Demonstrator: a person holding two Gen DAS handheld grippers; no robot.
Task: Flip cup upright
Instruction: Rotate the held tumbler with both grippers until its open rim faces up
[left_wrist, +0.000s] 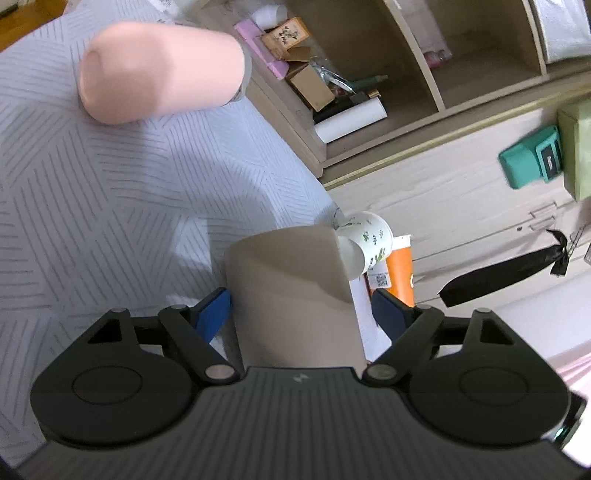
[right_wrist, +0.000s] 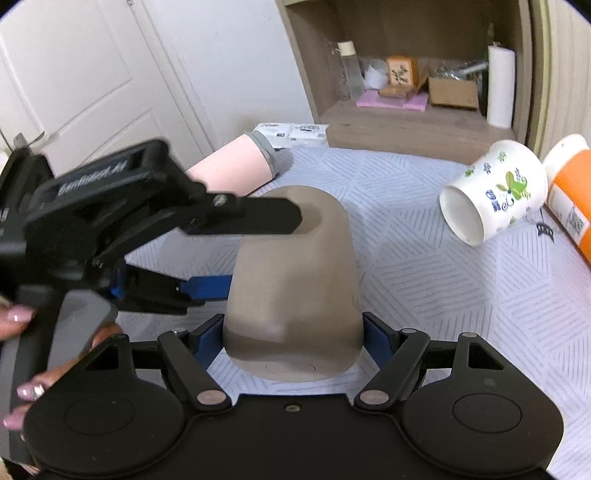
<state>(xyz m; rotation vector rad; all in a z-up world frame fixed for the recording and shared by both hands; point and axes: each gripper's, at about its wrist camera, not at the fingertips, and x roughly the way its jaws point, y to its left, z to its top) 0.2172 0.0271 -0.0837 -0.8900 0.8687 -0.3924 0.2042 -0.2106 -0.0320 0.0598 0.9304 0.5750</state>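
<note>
A plain taupe cup (right_wrist: 295, 280) is held over the patterned bedspread (right_wrist: 424, 288), its flat base toward the right wrist camera. My right gripper (right_wrist: 293, 332) is shut on its lower body, blue pads on both sides. My left gripper (right_wrist: 258, 251) comes in from the left and is shut on the cup too, one finger above and one blue pad below. In the left wrist view the cup (left_wrist: 291, 295) fills the space between the fingers of the left gripper (left_wrist: 295, 314).
A white floral paper cup (right_wrist: 491, 192) lies on its side at the right, next to an orange container (right_wrist: 572, 199). A person's bare knee (left_wrist: 159, 70) rests on the bedspread (left_wrist: 110, 206). Wooden shelves (right_wrist: 406, 122) with boxes stand behind.
</note>
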